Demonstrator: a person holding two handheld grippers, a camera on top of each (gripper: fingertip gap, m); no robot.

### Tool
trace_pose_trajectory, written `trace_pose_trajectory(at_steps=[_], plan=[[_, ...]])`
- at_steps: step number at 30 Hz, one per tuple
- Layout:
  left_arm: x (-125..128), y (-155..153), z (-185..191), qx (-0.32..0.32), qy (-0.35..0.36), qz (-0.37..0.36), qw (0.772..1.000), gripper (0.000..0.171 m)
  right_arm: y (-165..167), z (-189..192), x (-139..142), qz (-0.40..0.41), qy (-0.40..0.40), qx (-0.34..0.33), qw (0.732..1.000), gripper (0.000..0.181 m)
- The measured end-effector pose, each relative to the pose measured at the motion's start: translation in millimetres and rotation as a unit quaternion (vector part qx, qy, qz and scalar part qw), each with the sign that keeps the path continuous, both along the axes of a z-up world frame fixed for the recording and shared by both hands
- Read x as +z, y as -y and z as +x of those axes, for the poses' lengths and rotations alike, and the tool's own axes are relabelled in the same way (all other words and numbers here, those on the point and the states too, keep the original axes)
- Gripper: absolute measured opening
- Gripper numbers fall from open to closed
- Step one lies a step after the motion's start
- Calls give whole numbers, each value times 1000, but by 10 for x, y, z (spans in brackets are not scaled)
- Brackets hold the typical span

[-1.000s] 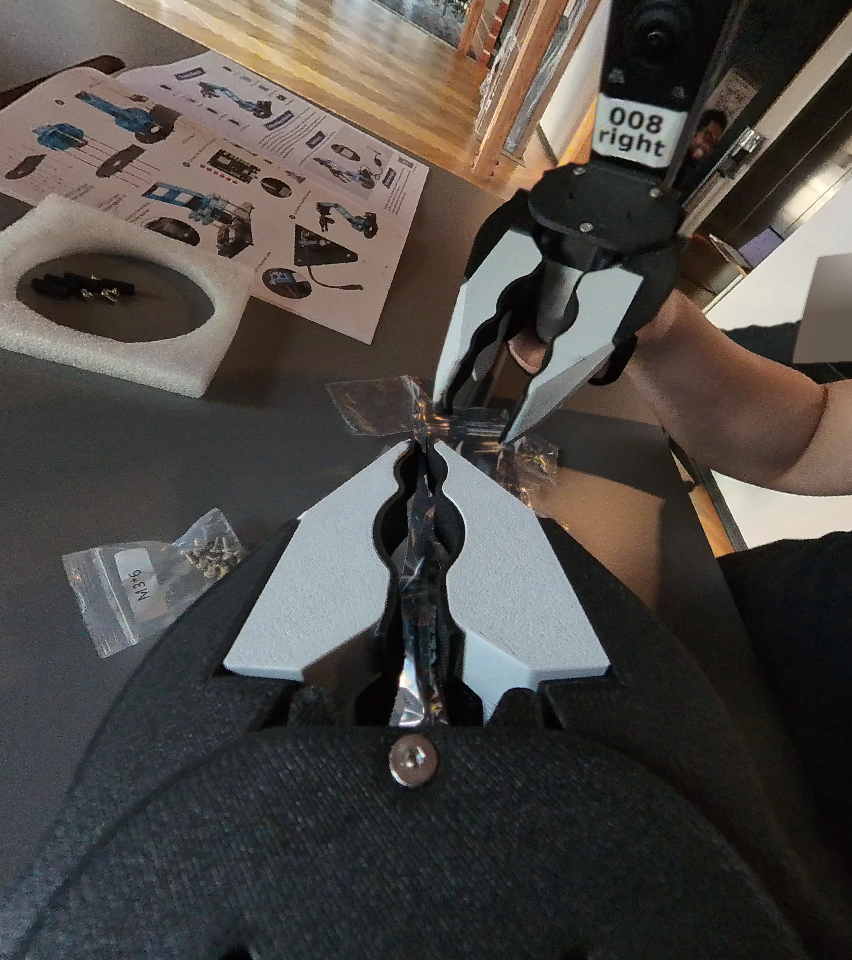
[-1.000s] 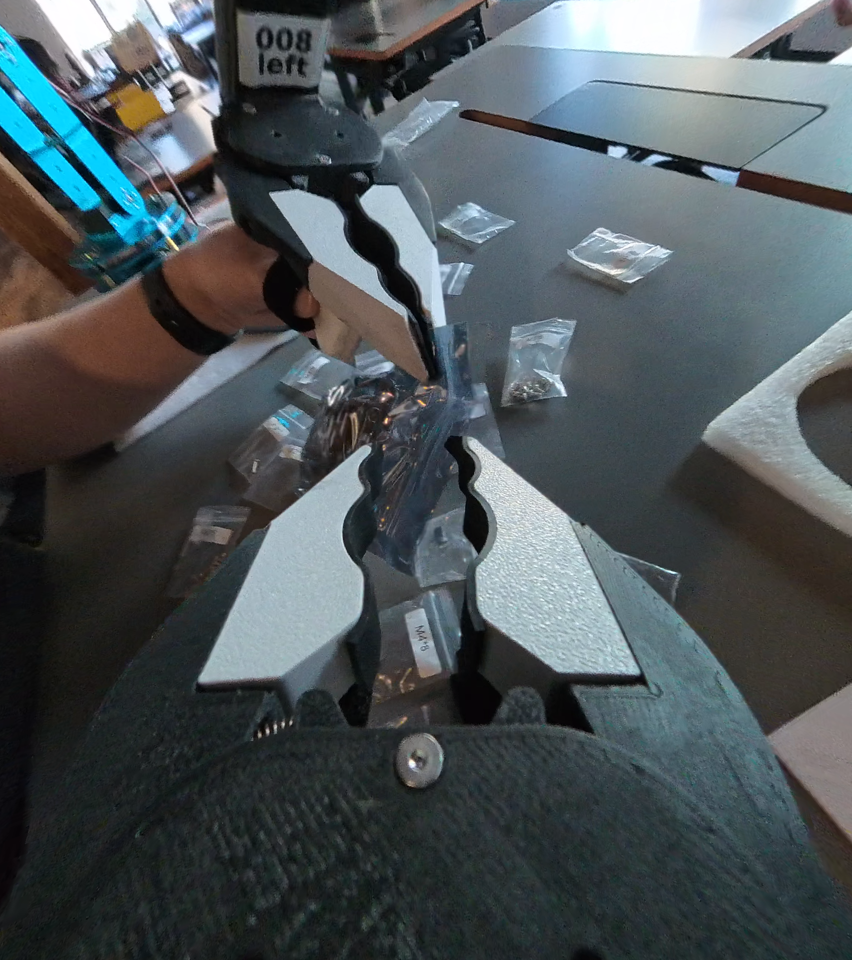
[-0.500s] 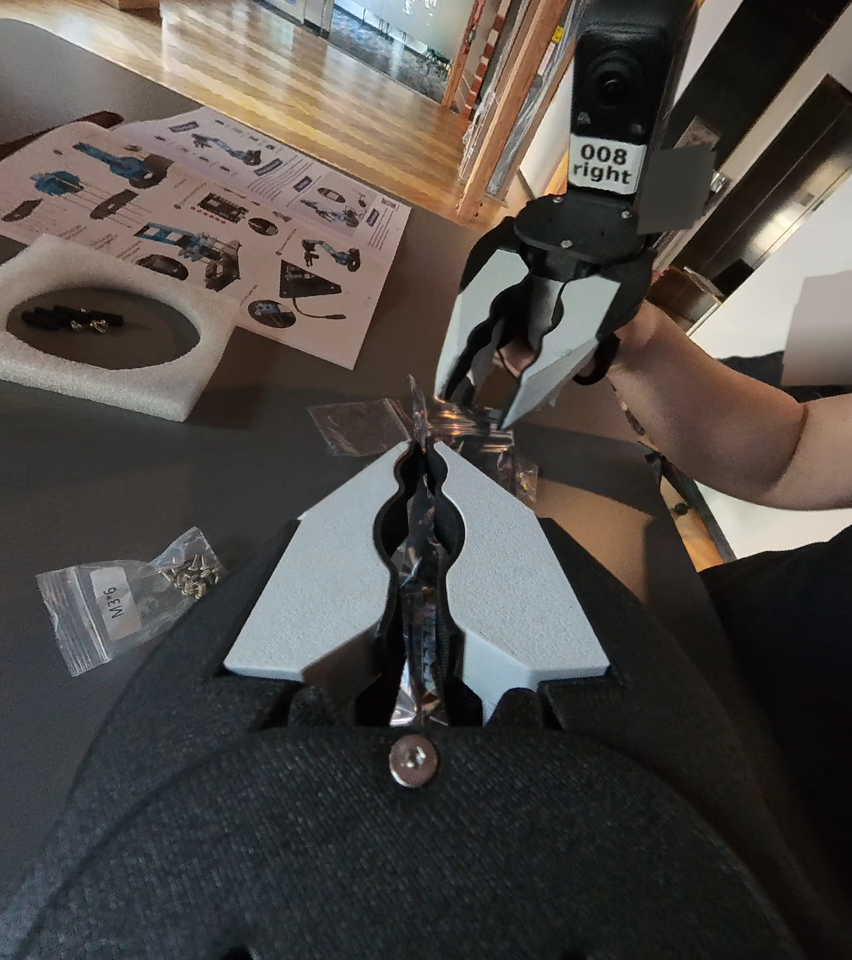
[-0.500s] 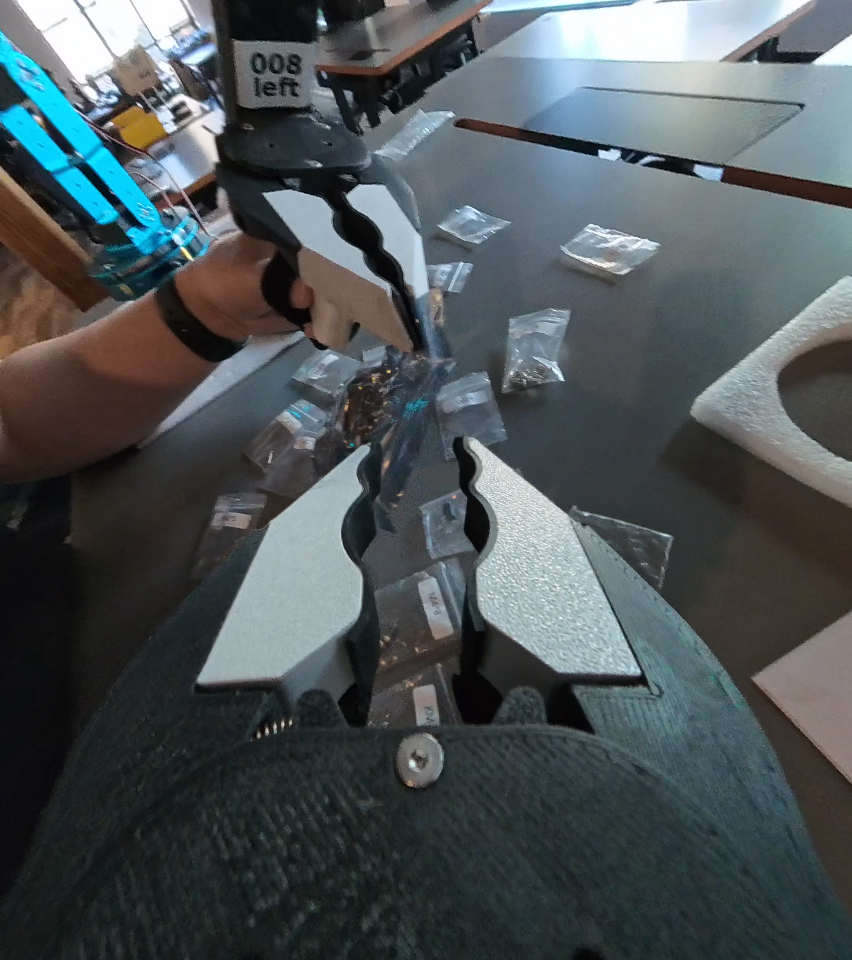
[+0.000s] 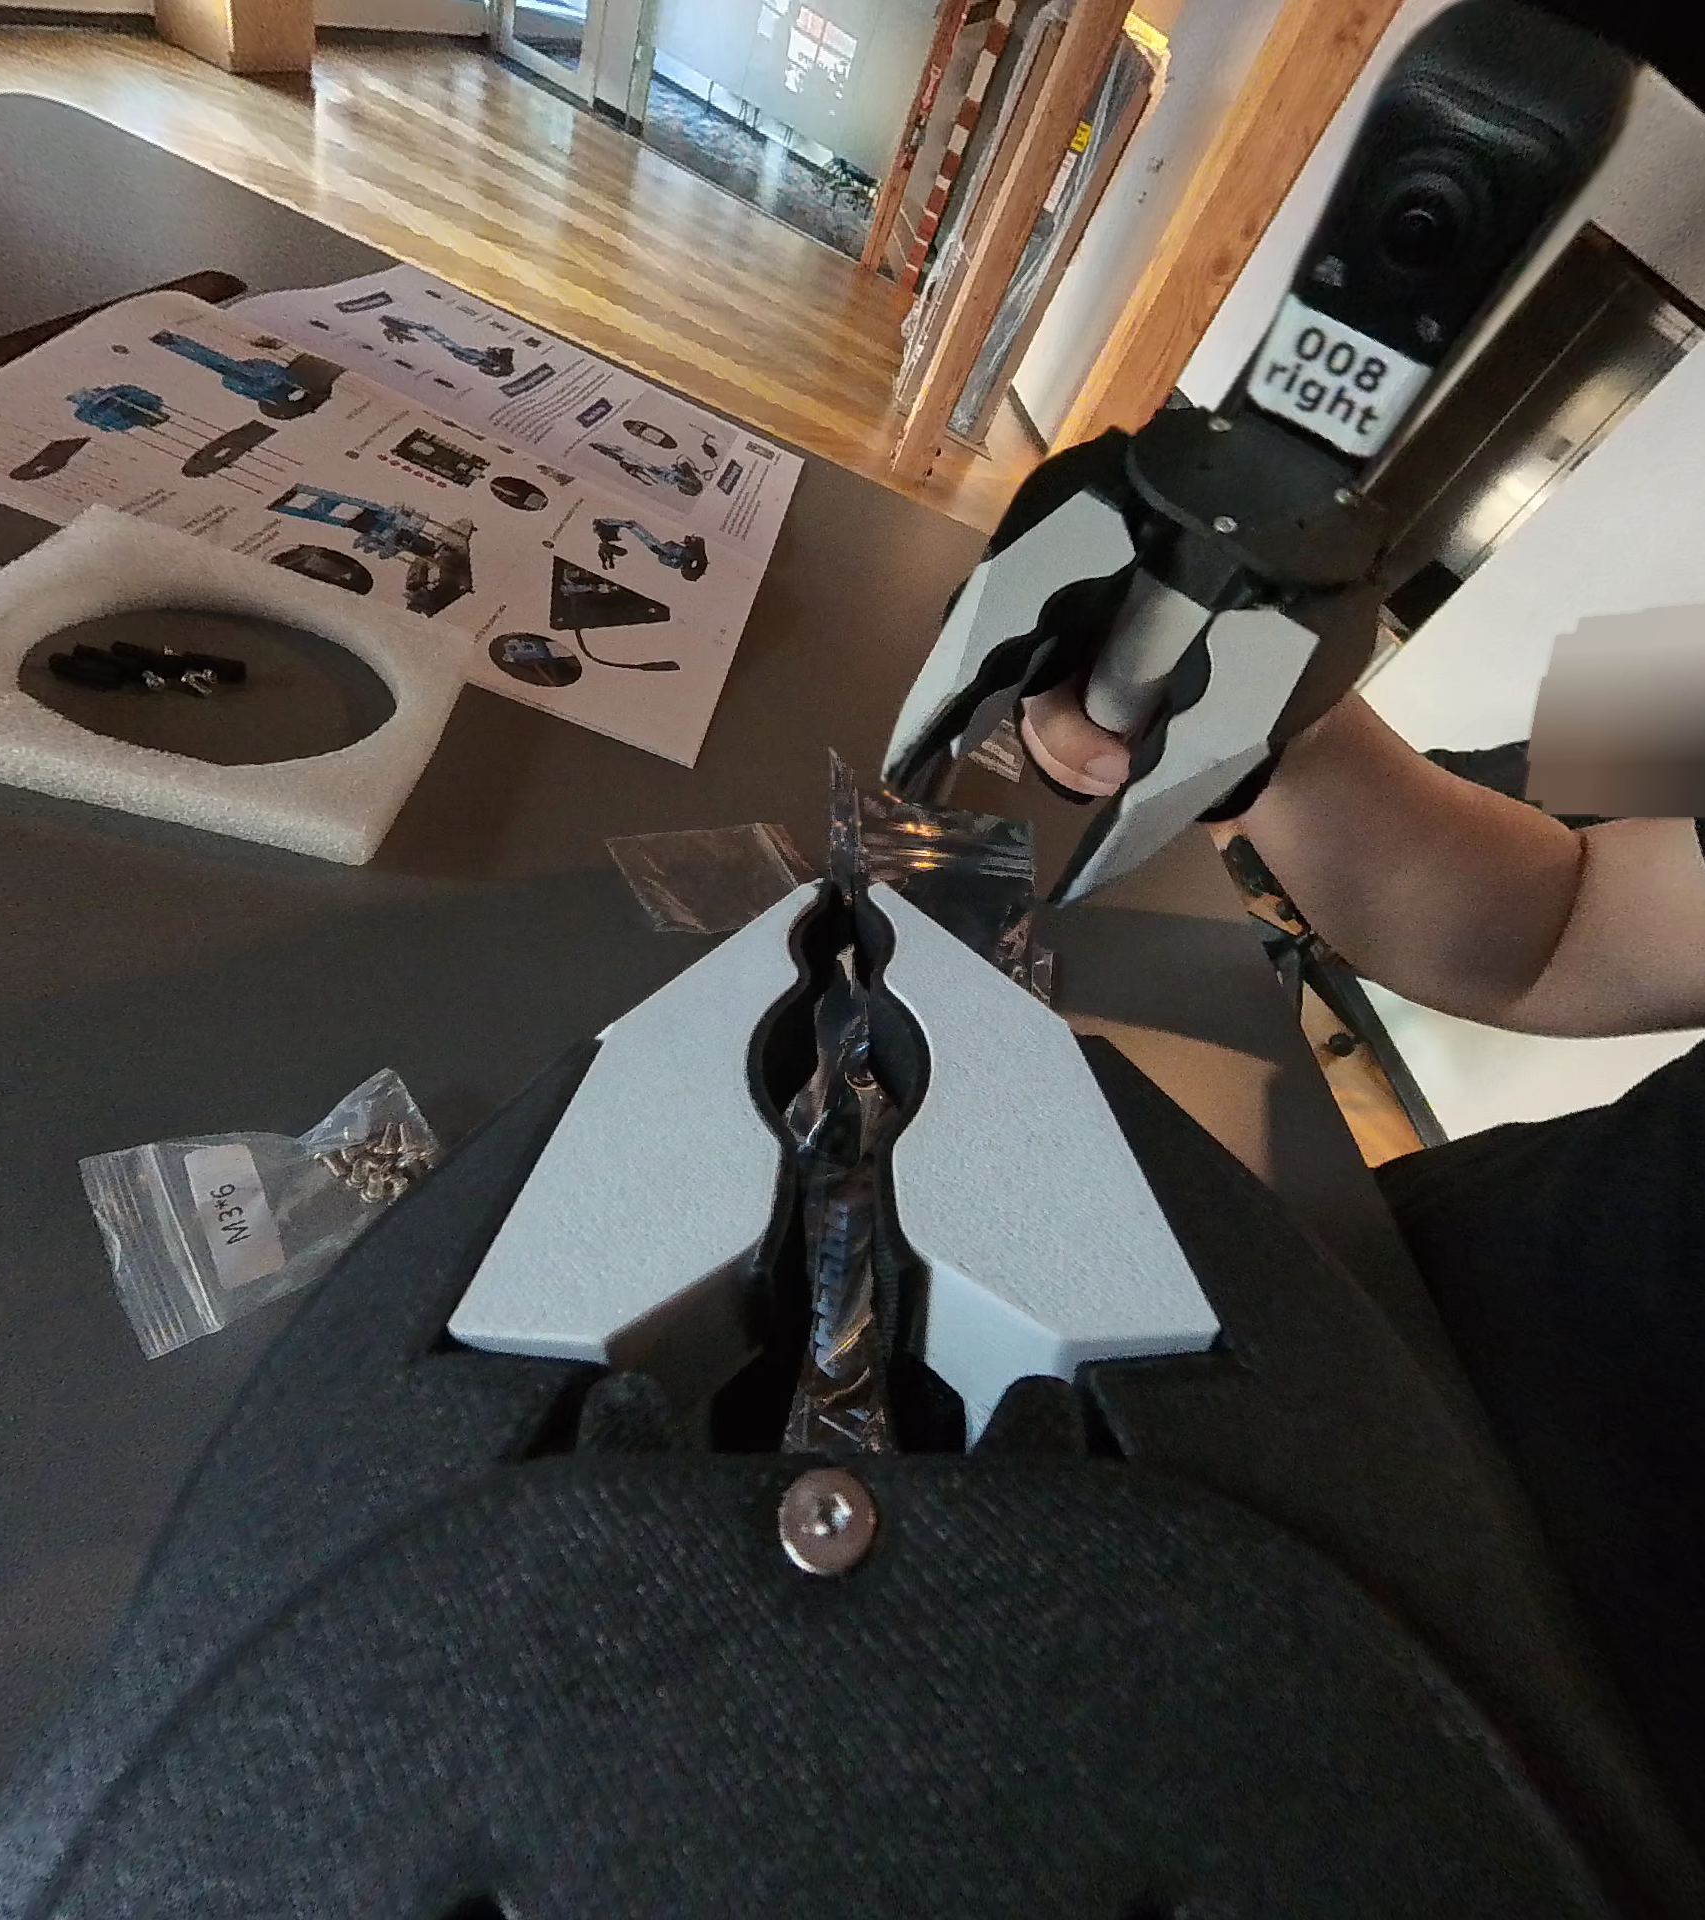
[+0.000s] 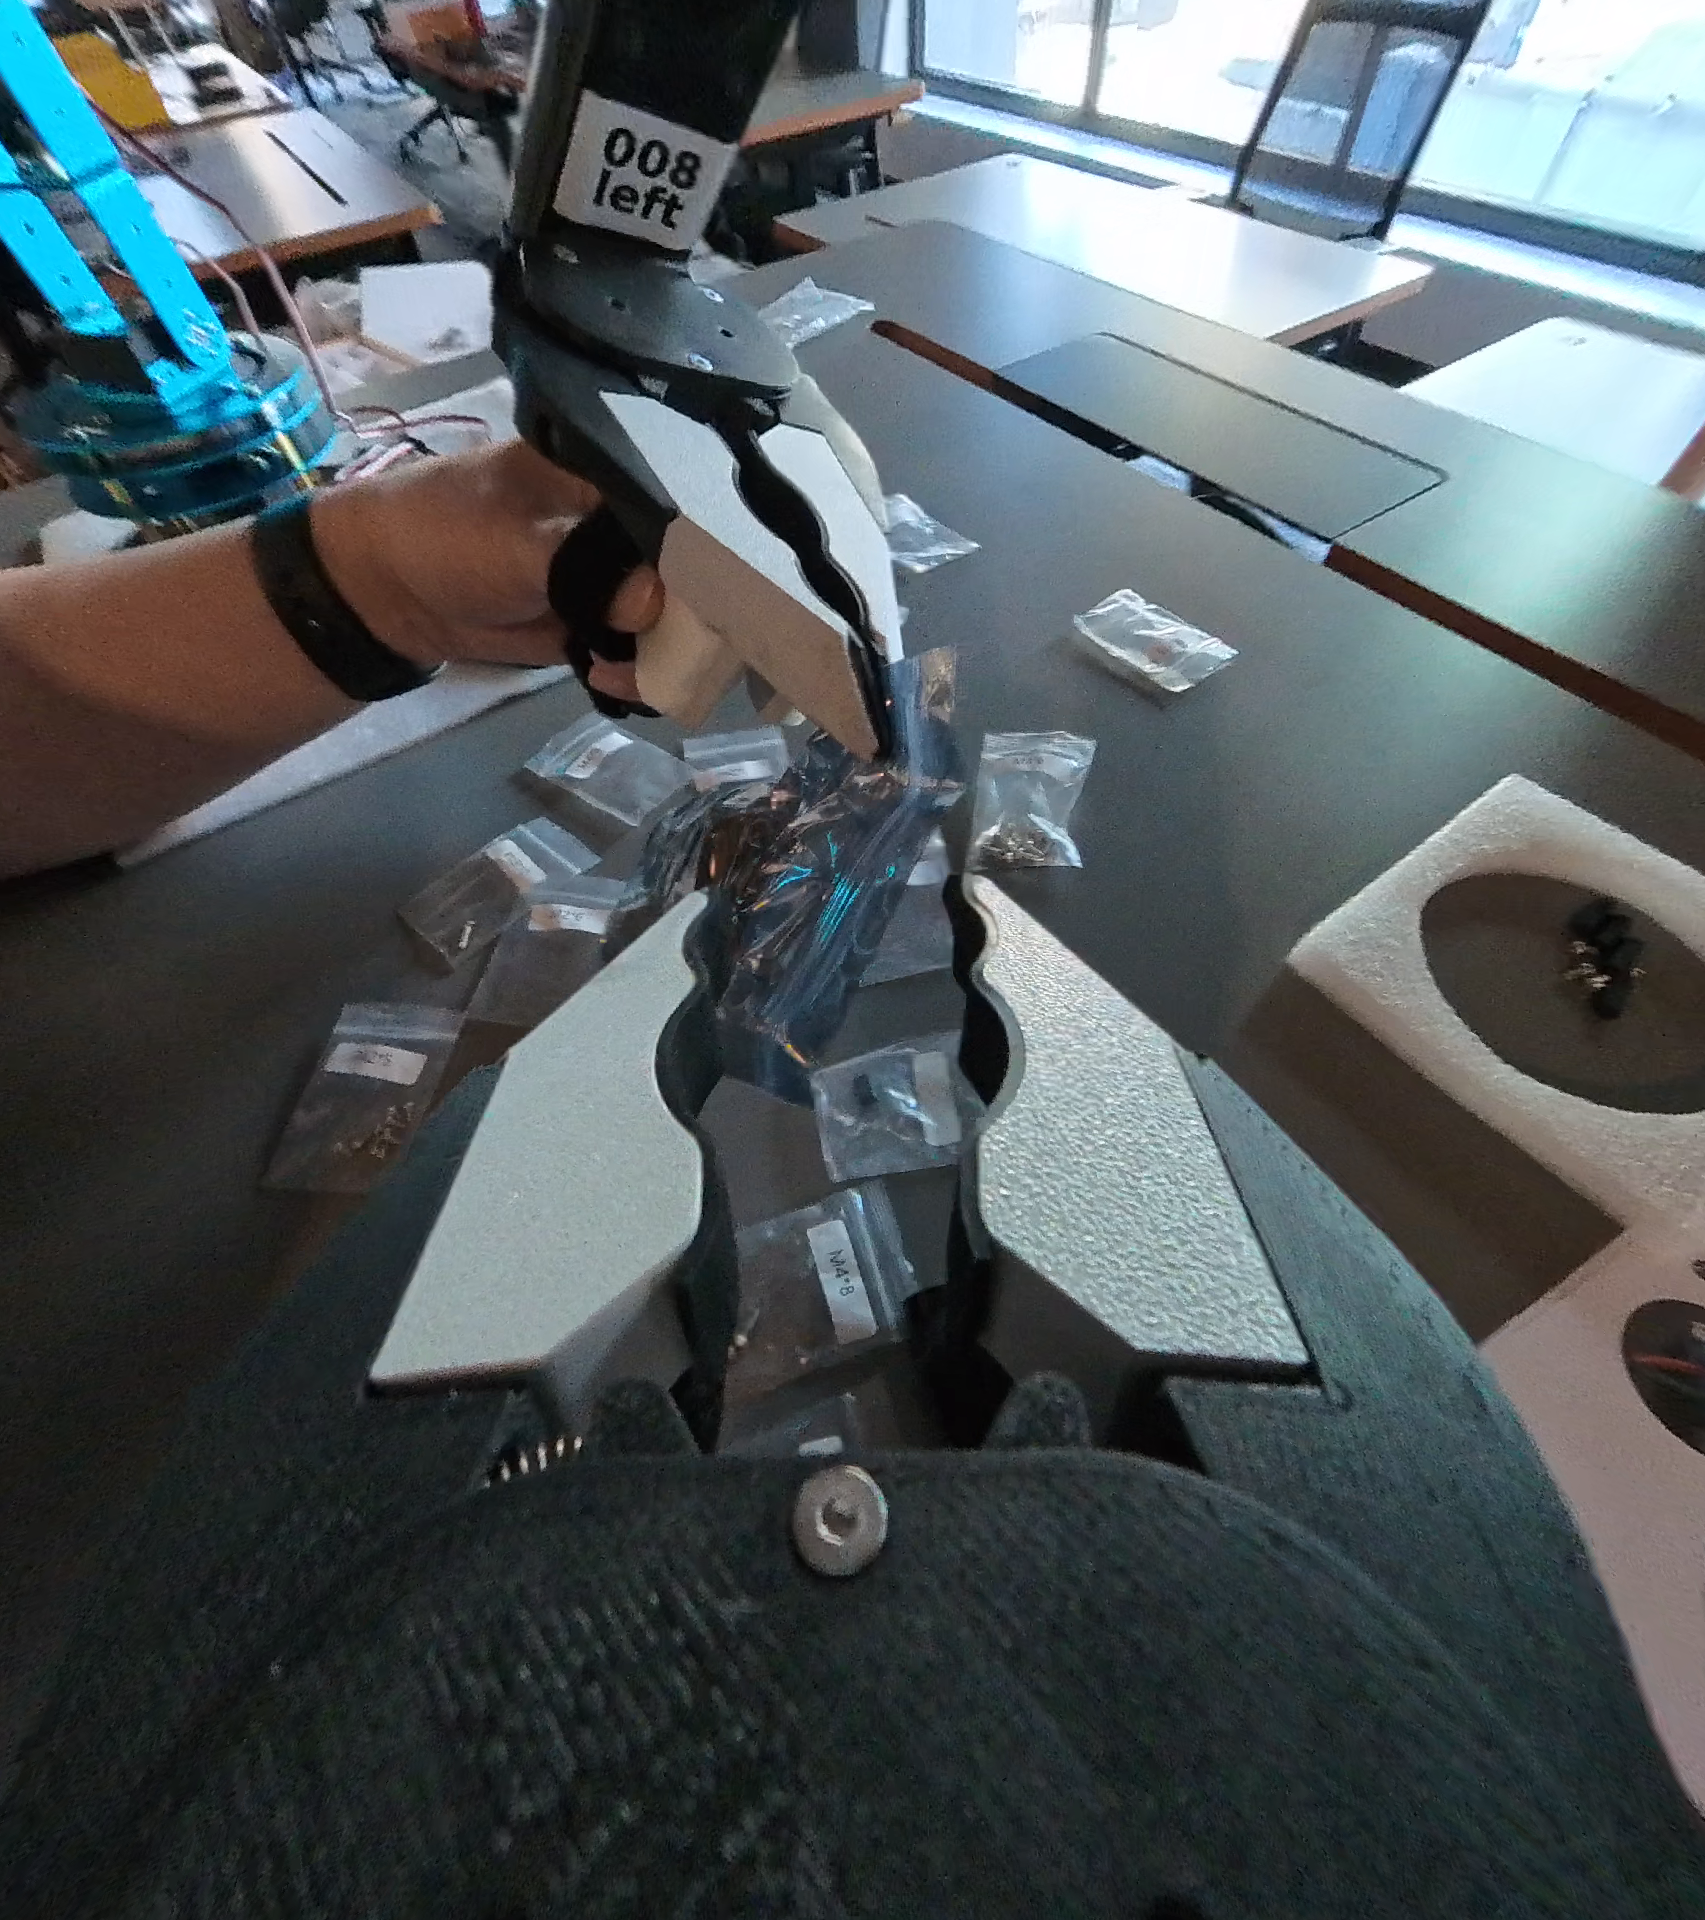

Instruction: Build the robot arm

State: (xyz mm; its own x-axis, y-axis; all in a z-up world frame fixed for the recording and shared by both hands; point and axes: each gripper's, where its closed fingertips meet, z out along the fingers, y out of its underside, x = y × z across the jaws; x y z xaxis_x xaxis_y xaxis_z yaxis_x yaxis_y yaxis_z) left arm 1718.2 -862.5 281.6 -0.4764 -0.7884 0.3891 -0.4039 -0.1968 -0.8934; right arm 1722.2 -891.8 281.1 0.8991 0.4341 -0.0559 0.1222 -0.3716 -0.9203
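**Above the dark table: L pinches bag, R spread**

Above the table (image 5: pixel 152 987), L gripper (image 5: pixel 843 914) is clamped on a shiny foil bag (image 6: pixel 806 883). R gripper (image 6: pixel 827 935) hangs w/ fingers apart, bag's lower end between them. Beyond: small screw bags (image 6: pixel 1030 795), white foam ring (image 5: pixel 152 727), instruction sheet (image 5: pixel 474 499).

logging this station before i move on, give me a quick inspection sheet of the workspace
surface: dark grey table, mostly bare on the left side.
job's things: shiny foil bag pinched in the left tool; white foam tray with small black parts.
clutter: many small clear zip bags of hardware; one labelled screw bag; printed instruction sheet.
grippers: left tool shut on the foil bag; right tool open, beside the bag.
cables: thin wires by a blue metal assembly.
surroundings: other desks, windows, wooden floor.
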Motion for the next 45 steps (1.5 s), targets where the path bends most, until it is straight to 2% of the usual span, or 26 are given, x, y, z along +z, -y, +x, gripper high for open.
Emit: trace_pose_trajectory(at_steps=[6,11,15,19,35,39,42,45], plan=[[105,96,-99,-40,30,-14,999,0,23,77,118,-20,-135,37,990,19],[163,143,-172,-63,53,-23,996,0,48,-59,191,-84,-283,106,949,23],[179,151,-212,-71,63,-23,995,0,34,-131,155,-88,-293,114,945,22],[186,142,-234,-74,70,-28,994,0,10,-106,204,-84,-349,118,926,21],[219,171,-274,-85,86,-31,992,0,83,-206,183,-100,-395,148,901,23],[206,164,-256,-79,83,-24,993,0,64,-205,187,-99,-365,133,916,25],[188,165,-246,-75,80,-11,994,0,49,-183,89,-123,-297,97,942,25],[181,176,-241,-75,80,-4,994,0,67,-169,64,-146,-273,78,948,23]])
